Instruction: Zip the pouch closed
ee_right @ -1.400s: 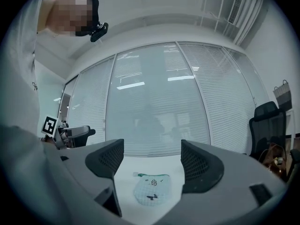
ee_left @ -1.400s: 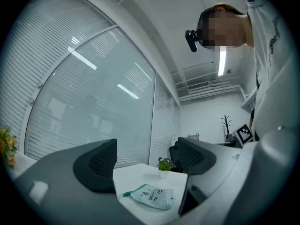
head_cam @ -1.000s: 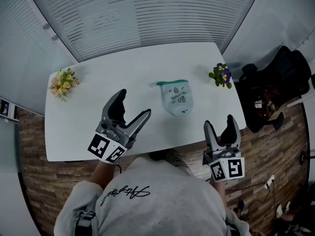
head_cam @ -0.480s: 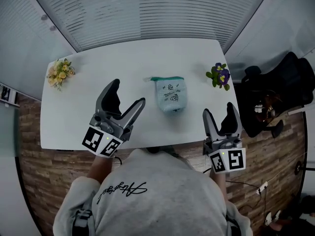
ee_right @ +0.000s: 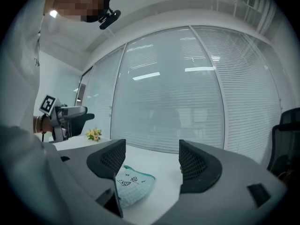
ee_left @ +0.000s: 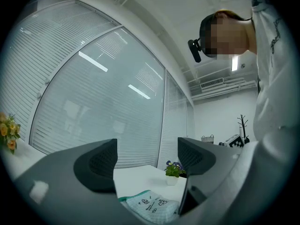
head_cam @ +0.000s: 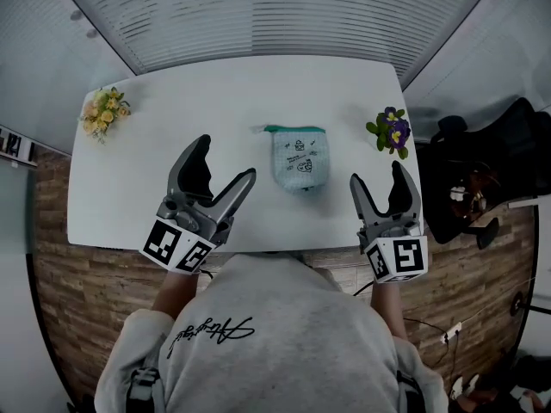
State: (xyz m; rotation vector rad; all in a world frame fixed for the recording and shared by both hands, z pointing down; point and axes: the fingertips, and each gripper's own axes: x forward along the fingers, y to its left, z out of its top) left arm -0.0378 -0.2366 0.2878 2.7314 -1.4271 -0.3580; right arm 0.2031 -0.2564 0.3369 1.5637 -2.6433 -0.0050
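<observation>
The left gripper (head_cam: 225,157) stands wide open over the near part of the tabletop (head_cam: 215,93), holding and touching nothing. In the left gripper view (ee_left: 147,158) its jaws stand well apart, with only the pouch (ee_left: 152,205) farther off showing low between them. The right gripper (head_cam: 376,173) is also released and empty. In its own view (ee_right: 152,161) the jaws stand well apart and the pouch (ee_right: 133,186) lies beyond them, toward the left jaw.

The pouch (head_cam: 300,160) lies flat near the middle of the tabletop, its teal zip edge at 12 o'clock. Whether the zip is done up cannot be told. The left gripper is at its 8 o'clock and the right at its 4 o'clock, both apart from it. Yellow flowers (head_cam: 105,112) stand at the pouch's 10 o'clock and purple flowers (head_cam: 390,131) at its 2 o'clock.

A second ago the right gripper hung off the tabletop's near edge; now its jaws reach in over that edge, nearer the pouch. The left gripper has barely shifted. Both were open then too, and the pouch has kept its spot.
</observation>
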